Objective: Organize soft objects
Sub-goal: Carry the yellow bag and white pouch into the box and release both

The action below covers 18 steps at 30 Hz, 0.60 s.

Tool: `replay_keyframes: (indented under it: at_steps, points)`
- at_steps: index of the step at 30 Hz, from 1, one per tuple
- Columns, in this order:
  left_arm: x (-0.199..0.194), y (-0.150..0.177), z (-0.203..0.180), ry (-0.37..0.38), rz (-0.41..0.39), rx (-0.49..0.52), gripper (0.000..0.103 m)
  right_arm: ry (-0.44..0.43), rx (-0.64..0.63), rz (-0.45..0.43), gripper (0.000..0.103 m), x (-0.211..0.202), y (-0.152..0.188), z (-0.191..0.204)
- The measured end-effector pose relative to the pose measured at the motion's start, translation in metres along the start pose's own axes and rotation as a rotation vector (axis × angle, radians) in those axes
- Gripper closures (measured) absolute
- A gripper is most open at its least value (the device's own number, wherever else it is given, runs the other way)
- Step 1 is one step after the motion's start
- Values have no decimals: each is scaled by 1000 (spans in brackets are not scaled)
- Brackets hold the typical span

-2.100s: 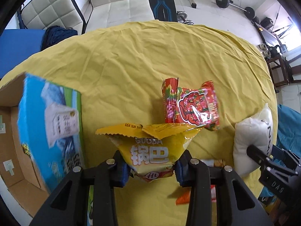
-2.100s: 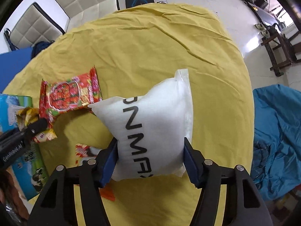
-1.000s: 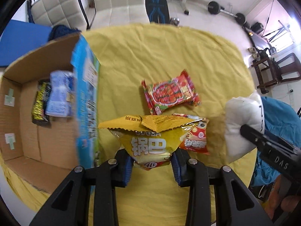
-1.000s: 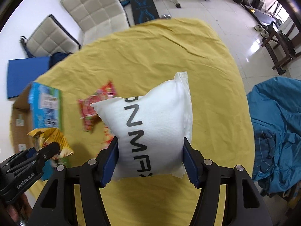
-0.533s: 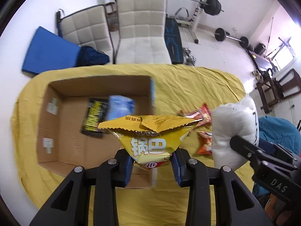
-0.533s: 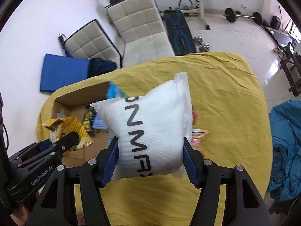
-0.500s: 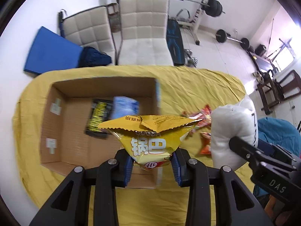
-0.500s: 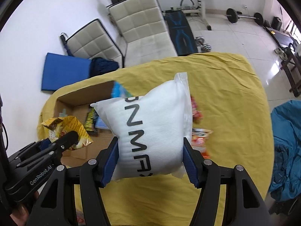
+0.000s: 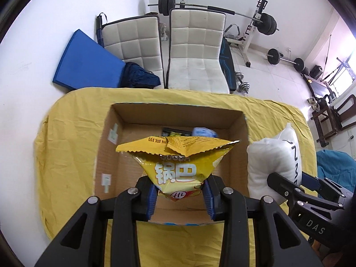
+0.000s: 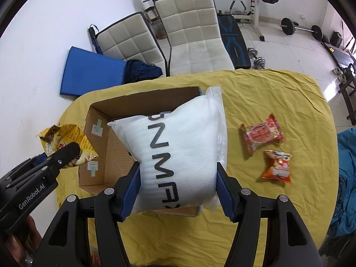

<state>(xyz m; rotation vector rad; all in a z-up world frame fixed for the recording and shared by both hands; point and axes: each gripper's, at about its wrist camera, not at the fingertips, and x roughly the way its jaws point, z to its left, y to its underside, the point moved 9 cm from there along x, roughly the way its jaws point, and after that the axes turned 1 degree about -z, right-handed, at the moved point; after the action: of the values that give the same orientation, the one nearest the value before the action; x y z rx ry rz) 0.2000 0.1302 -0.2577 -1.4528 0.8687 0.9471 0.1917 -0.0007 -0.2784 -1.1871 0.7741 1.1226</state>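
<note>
My left gripper (image 9: pixel 180 197) is shut on a yellow snack bag (image 9: pixel 176 164) and holds it above the open cardboard box (image 9: pixel 241 146). My right gripper (image 10: pixel 178 188) is shut on a white pillow pack with black letters (image 10: pixel 178 146), held over the box's right side (image 10: pixel 98 115). The pillow pack also shows at the right of the left wrist view (image 9: pixel 274 155). A black packet (image 9: pixel 175 131) and a light blue packet (image 9: pixel 203 131) lie in the box. A red snack pack (image 10: pixel 261 134) and an orange snack pack (image 10: pixel 278 166) lie on the yellow cloth.
The table wears a yellow cloth (image 10: pixel 278 93). Two white chairs (image 9: pixel 195 53) and a blue mat (image 9: pixel 86 64) stand behind it. Gym weights (image 9: pixel 267 25) are at the back. A blue cover (image 10: pixel 347 178) lies at the right.
Both grippers have lifted and swung left with their loads. The box, earlier at the left edge, is now straight under the yellow bag and the pillow pack.
</note>
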Motion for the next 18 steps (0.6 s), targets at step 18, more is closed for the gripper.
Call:
replay_keyframes:
  at_steps: [18]
  points:
    - [134, 12, 78, -6, 272, 7, 71, 128, 66, 262, 38, 168, 26, 11]
